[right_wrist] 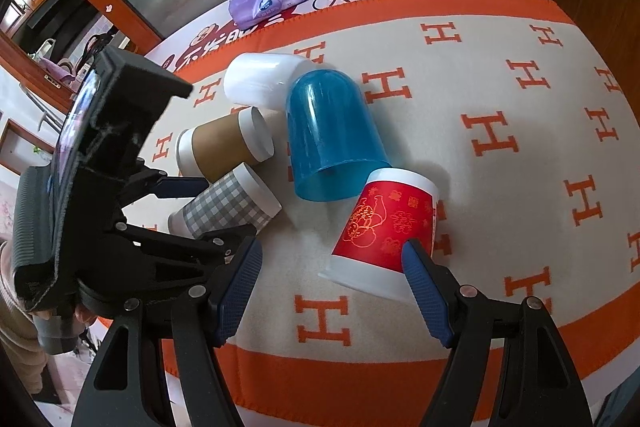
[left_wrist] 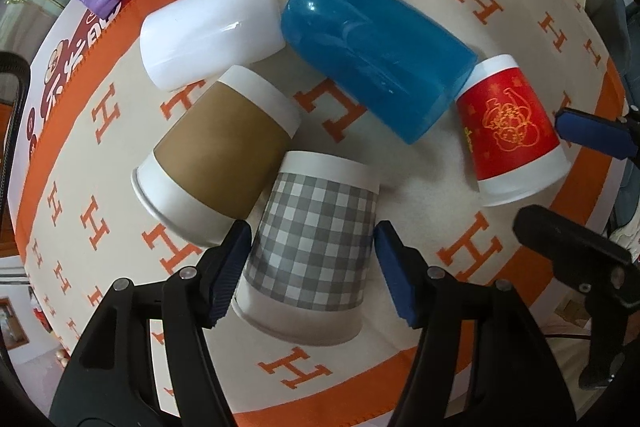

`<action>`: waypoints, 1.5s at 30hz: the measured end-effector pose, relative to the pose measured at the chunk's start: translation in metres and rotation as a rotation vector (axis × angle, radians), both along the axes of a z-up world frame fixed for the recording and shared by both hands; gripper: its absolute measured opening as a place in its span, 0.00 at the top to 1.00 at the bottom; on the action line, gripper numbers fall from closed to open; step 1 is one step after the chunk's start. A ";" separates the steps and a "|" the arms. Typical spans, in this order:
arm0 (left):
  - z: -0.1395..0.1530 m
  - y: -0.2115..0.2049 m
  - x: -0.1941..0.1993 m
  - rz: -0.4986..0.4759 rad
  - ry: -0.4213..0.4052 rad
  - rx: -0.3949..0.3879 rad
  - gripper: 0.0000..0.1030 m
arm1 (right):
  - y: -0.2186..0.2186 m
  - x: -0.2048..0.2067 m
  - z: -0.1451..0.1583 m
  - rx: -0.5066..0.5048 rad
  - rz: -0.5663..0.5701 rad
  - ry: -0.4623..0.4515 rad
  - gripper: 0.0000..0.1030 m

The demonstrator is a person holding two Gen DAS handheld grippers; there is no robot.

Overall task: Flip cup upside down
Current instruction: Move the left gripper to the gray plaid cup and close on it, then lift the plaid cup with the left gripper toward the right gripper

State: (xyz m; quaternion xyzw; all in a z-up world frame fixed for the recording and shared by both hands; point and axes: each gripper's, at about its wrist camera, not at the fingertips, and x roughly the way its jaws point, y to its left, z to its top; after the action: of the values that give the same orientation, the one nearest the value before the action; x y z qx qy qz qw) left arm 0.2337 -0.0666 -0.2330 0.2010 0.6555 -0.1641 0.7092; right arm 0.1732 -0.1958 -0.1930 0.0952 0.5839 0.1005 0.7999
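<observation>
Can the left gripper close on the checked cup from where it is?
Probably yes: the left gripper is open with a finger on each side of the checked cup, nothing between; the brown cup sits close.

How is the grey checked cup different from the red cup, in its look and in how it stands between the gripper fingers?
The grey checked cup bears a grey and white check; the red cup is red with gold drawings. The checked cup sits centred between the open left gripper; the red cup stands off-centre in the open right gripper, against its right finger. Both are paper cups with white bands, rim down.

Glossy translucent plastic blue cup (left_wrist: pixel 376 63); matt, probably paper, checked cup (left_wrist: pixel 312 247); soft woven cloth (right_wrist: pixel 500 187)
</observation>
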 end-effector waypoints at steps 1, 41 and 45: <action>-0.001 0.000 0.001 0.001 0.003 0.004 0.40 | -0.001 0.000 0.000 0.001 -0.001 0.000 0.28; 0.002 0.120 -0.127 0.776 0.040 -0.281 0.41 | 0.047 -0.054 -0.011 0.017 0.069 0.088 0.28; -0.002 0.120 -0.128 0.772 0.049 -0.276 0.40 | 0.053 -0.058 -0.013 0.008 0.083 0.092 0.28</action>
State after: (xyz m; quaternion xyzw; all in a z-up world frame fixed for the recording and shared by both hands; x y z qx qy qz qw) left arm 0.1057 0.0539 -0.2349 -0.1607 0.6713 0.0228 0.7232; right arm 0.1151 -0.1427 -0.2062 0.0786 0.6232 0.1312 0.7669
